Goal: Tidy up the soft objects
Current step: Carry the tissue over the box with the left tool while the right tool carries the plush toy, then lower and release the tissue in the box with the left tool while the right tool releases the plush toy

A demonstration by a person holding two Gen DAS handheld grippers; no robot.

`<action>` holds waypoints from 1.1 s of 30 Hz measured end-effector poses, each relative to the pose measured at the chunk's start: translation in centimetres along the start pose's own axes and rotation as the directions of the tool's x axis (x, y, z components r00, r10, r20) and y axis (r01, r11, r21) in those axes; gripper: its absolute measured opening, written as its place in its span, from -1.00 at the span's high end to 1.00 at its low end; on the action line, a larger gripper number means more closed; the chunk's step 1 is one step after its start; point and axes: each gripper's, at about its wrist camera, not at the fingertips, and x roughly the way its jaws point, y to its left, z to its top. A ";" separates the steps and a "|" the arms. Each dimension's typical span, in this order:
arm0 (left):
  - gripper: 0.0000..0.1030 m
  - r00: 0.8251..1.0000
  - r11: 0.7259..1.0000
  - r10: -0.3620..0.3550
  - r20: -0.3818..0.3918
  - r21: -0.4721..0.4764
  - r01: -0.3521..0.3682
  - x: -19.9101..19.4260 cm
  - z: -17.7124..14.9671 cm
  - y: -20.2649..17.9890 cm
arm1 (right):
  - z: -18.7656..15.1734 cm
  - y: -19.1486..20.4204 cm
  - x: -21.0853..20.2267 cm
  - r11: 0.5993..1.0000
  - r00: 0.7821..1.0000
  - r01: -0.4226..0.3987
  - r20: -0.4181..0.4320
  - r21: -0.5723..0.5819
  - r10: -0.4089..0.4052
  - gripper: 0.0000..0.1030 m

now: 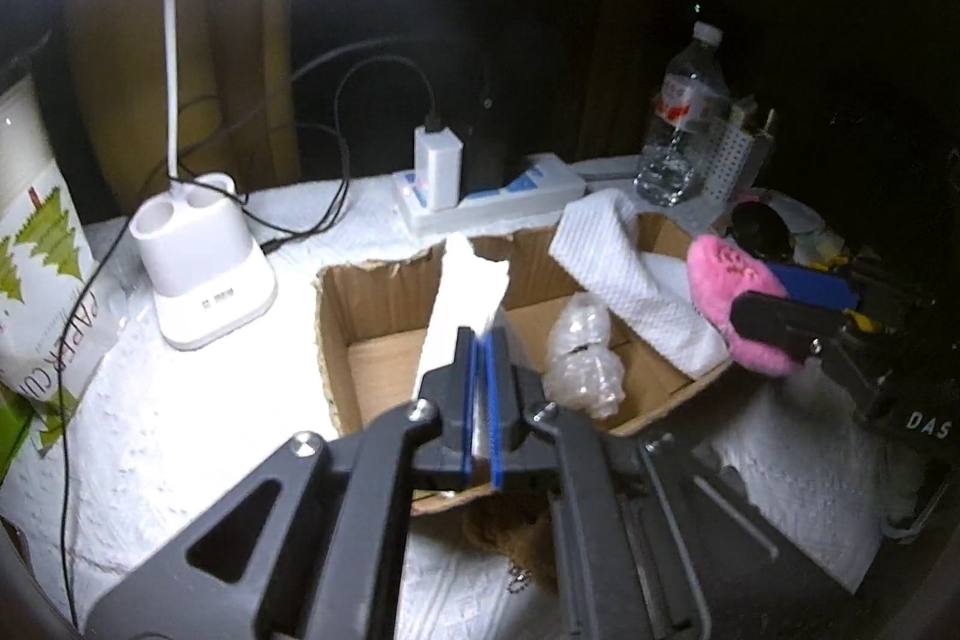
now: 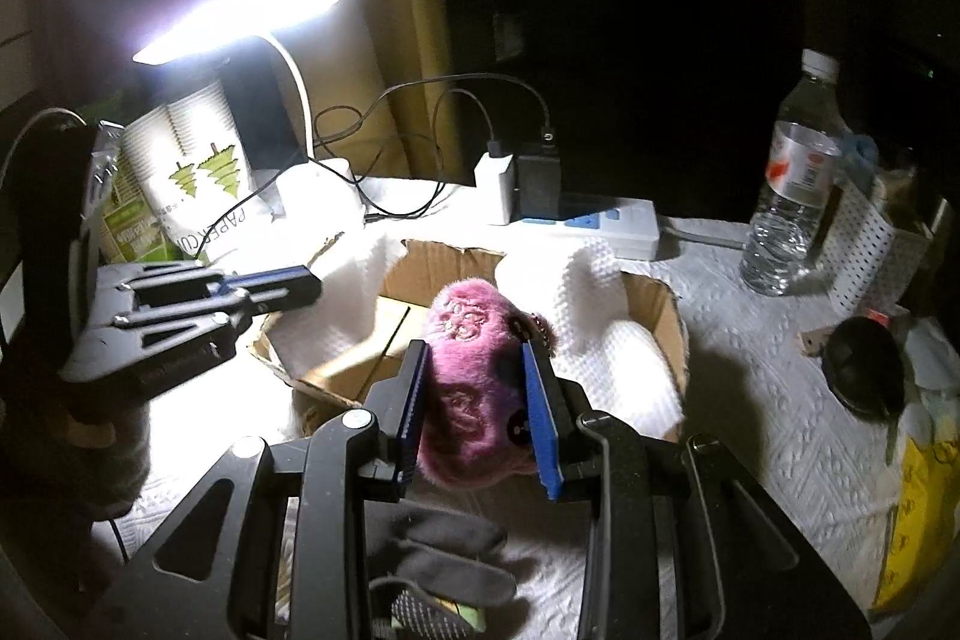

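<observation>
The right gripper (image 2: 480, 400) clamped the pink plush toy (image 2: 474, 388) over the cardboard box (image 1: 372, 340) mid-desk; the left gripper (image 1: 480, 370) pinched what looked like white paper towel (image 1: 468, 292).

The box (image 1: 384, 307) is open from above. Paper towels (image 1: 636, 274) drape its rim and a plastic wad (image 1: 579, 358) fills part of the floor. Lamp (image 1: 204, 274) and power strip (image 1: 498, 196) flank it on the tabletop (image 1: 180, 436).
</observation>
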 end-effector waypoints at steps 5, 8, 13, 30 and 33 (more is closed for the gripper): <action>0.95 1.000 1.000 -0.005 -0.027 -0.009 0.004 1.3 -0.3 0.3 | 0.5 0.2 1.3 1.000 1.000 -0.012 -0.010 -0.005 0.012 0.36; 0.95 0.999 1.000 -0.008 -0.042 -0.010 0.008 2.0 -0.5 0.3 | 0.7 0.1 2.0 1.000 1.000 -0.014 -0.019 -0.005 0.013 0.36; 0.94 0.998 1.000 -0.008 -0.064 -0.015 0.007 3.2 -0.8 0.3 | 0.4 -0.4 3.0 1.000 0.999 -0.004 -0.042 0.008 0.004 0.36; 0.70 0.993 0.999 0.042 -0.109 -0.017 -0.045 5.0 -1.4 0.6 | -1.3 -1.7 6.3 0.998 0.990 0.037 -0.137 0.047 -0.030 0.36; 0.63 0.994 0.999 0.050 -0.100 -0.016 -0.052 4.5 -1.3 0.6 | -1.3 -1.5 6.1 0.998 0.990 0.041 -0.135 0.047 -0.035 0.30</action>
